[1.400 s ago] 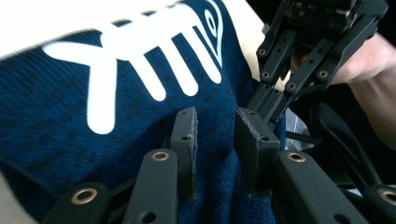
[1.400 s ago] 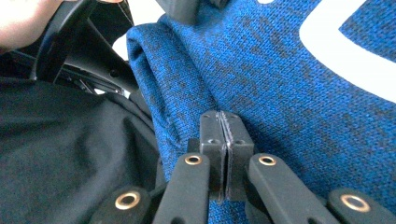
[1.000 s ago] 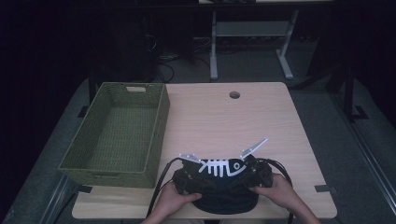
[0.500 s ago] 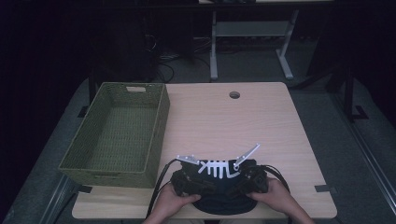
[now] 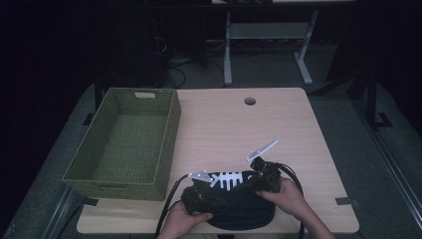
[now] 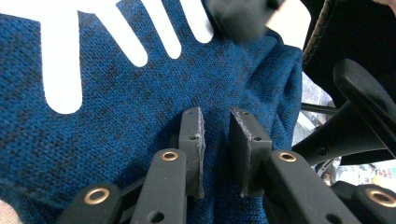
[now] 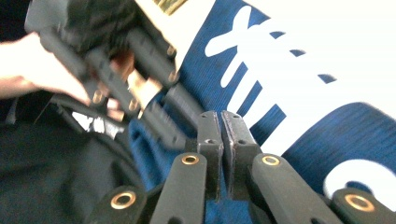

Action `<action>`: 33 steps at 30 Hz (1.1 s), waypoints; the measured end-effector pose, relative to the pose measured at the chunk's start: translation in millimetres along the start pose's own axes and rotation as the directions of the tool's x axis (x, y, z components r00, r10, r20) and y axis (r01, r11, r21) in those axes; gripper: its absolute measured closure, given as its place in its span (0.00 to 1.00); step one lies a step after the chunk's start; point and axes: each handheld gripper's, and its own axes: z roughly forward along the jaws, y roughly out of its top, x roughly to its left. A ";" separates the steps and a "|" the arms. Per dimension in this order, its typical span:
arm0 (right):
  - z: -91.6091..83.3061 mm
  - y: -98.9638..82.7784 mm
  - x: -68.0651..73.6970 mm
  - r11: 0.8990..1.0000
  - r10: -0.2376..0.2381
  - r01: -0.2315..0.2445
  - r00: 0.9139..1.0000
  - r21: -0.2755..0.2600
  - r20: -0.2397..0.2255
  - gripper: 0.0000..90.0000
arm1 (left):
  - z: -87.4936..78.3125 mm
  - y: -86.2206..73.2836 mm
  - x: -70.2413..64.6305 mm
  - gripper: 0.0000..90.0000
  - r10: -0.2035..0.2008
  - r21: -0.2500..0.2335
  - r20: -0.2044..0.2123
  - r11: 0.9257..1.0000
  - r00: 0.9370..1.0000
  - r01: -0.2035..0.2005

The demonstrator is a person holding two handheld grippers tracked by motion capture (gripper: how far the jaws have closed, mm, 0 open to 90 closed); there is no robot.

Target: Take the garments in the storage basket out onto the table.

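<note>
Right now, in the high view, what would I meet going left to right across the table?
Green woven basket → left tool → dark blue cloth with a white fishbone print → right tool.

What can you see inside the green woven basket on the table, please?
The green woven basket shows nothing but its own woven floor and inner walls. Its near wall covers a strip of the floor behind it, so that part cannot be checked.

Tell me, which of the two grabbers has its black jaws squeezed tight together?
The right gripper: its jaws meet with only a thin slit between them over the blue knit cloth. The left gripper shows a clear gap with cloth visible between its jaws.
</note>
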 end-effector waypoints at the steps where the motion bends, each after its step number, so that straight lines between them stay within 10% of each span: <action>1: 0.3 2.9 -1.8 1.000 0.007 -0.007 1.000 -0.008 0.007 0.96 | 0.4 0.0 -0.1 0.83 0.004 0.003 -0.001 1.000 1.000 -0.004; 13: 17.7 3.0 -29.1 0.995 0.098 -0.099 0.995 0.003 0.033 0.99 | 1.9 0.6 -0.4 0.83 0.010 0.009 -0.011 1.000 1.000 -0.010; 33: 16.2 14.2 -46.6 0.993 0.118 -0.118 0.990 -0.006 0.074 1.00 | 5.6 13.6 12.8 0.84 -0.004 -0.026 -0.049 1.000 0.999 0.003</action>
